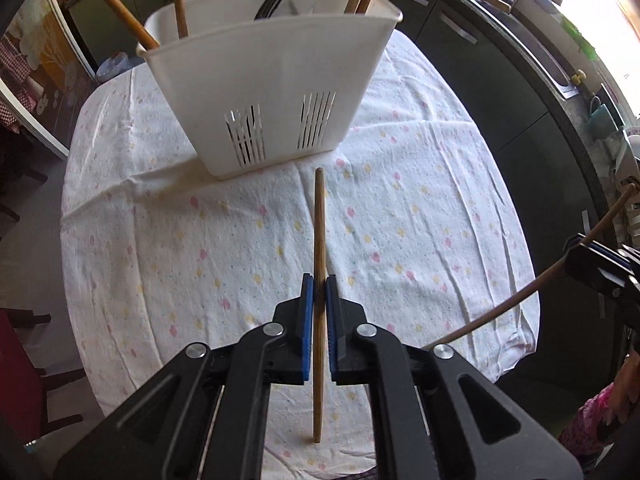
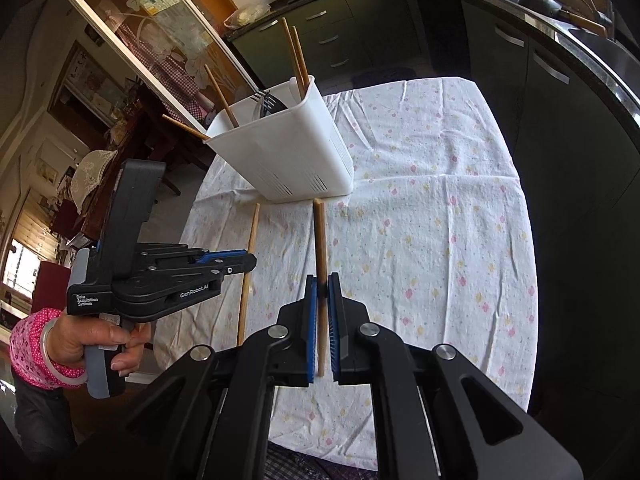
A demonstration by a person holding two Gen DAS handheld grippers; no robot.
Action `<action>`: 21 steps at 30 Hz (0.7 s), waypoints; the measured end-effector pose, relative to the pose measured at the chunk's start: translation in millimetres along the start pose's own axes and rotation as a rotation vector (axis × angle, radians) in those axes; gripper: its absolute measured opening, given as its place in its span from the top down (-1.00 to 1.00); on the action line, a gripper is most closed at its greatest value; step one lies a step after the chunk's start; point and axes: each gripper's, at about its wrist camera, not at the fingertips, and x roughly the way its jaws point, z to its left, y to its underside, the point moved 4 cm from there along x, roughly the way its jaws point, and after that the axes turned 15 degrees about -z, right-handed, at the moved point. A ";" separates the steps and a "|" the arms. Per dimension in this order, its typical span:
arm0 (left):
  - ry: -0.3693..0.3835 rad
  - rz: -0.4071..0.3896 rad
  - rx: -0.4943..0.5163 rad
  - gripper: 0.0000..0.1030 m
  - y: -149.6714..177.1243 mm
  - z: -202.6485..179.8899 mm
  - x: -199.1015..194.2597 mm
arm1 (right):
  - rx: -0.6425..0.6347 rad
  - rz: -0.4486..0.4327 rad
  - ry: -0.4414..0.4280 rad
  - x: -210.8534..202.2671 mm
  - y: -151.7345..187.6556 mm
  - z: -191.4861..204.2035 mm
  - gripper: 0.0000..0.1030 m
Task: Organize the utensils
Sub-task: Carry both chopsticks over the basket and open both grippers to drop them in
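L gripper (image 1: 319, 292): clamped on chopstick (image 1: 319, 240), held above cloth
R gripper (image 2: 322, 292): clamped on 2nd chopstick (image 2: 320, 240)
Bin (image 1: 276, 92): upright on table, other sticks & forks inside
Risk: stick pivoted in thin grip; rim clipped; bin tipped

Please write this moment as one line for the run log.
left gripper: shut on chopstick | right gripper: shut on second chopstick | white utensil holder: upright on table, already holds chopsticks, forks
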 end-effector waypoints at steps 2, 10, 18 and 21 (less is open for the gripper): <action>0.016 -0.049 0.004 0.88 -8.7 2.7 -22.4 | -0.012 -0.014 -0.005 -4.8 -5.4 7.1 0.88; 0.050 -0.197 0.001 0.89 -44.8 7.5 -81.3 | -0.049 -0.058 -0.003 -14.5 -25.3 27.9 0.88; 0.068 -0.375 0.008 0.89 -94.0 -0.2 -149.2 | -0.080 -0.110 0.009 -31.8 -51.0 42.1 0.88; 0.054 -0.488 0.025 0.89 -121.6 -5.4 -182.5 | -0.081 -0.131 0.012 -38.4 -60.5 44.2 0.88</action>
